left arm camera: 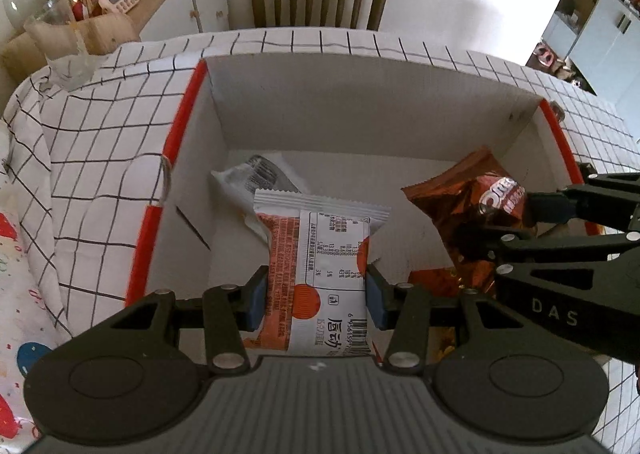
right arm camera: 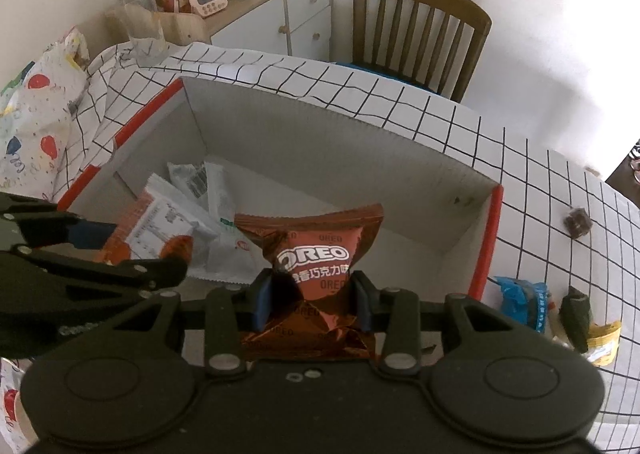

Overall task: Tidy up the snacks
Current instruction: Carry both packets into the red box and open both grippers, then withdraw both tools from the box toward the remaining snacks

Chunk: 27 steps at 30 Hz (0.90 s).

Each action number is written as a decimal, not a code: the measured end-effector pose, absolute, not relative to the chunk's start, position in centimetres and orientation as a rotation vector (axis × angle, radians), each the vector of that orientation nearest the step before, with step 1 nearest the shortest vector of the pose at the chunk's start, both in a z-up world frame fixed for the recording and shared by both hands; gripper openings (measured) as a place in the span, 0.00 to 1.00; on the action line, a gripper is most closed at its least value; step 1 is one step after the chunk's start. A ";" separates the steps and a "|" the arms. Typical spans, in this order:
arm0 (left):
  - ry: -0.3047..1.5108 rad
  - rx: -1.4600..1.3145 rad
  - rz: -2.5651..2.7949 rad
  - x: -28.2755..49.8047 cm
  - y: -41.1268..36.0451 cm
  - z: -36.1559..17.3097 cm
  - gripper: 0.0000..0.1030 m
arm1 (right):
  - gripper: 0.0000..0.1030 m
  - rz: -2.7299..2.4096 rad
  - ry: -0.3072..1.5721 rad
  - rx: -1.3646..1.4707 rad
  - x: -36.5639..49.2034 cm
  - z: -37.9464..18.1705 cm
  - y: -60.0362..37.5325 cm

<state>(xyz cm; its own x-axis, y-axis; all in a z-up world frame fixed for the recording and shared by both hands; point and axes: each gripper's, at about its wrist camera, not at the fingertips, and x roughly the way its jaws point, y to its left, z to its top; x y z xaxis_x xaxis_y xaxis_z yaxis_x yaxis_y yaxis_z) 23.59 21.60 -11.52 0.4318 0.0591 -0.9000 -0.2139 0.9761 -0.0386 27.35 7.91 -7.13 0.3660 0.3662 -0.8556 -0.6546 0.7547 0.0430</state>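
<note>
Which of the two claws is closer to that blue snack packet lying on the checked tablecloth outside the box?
Right. The right claw, shut on the Oreo packet, is nearer the blue packet beyond the box's red edge. The left claw holds an orange-and-white packet farther away.

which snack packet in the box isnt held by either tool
The white packet lying on the box floor. The orange-and-white packet sits in the left tool; the brown Oreo packet in the right tool.

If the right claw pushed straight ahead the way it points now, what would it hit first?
Likely the floor of the cardboard box, then its far wall. The right claw holds the Oreo packet, so the packet would land first. Depth is unclear.
</note>
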 end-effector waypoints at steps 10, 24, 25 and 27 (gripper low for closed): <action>1.075 -0.114 0.179 22.8 20.9 -10.3 0.58 | 0.51 0.670 0.993 -0.331 27.2 -6.8 7.7; 0.984 -0.133 0.142 19.3 19.5 -6.0 0.68 | 0.61 0.696 0.917 -0.296 24.0 -2.6 4.7; 0.975 -0.131 0.137 19.0 19.2 -5.6 0.68 | 0.62 0.697 0.911 -0.291 23.8 -2.1 4.4; 0.958 -0.128 0.125 18.6 18.9 -4.9 0.68 | 0.66 0.697 0.899 -0.278 23.3 -1.4 3.8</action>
<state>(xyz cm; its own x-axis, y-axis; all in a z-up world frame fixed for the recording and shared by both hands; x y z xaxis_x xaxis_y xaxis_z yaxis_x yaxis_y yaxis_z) 18.60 18.88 -4.86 0.5690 0.0492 -0.8209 -0.1628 0.9852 -0.0537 23.25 3.80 -1.39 0.4236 0.4368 -0.7936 -0.6596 0.7492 0.0603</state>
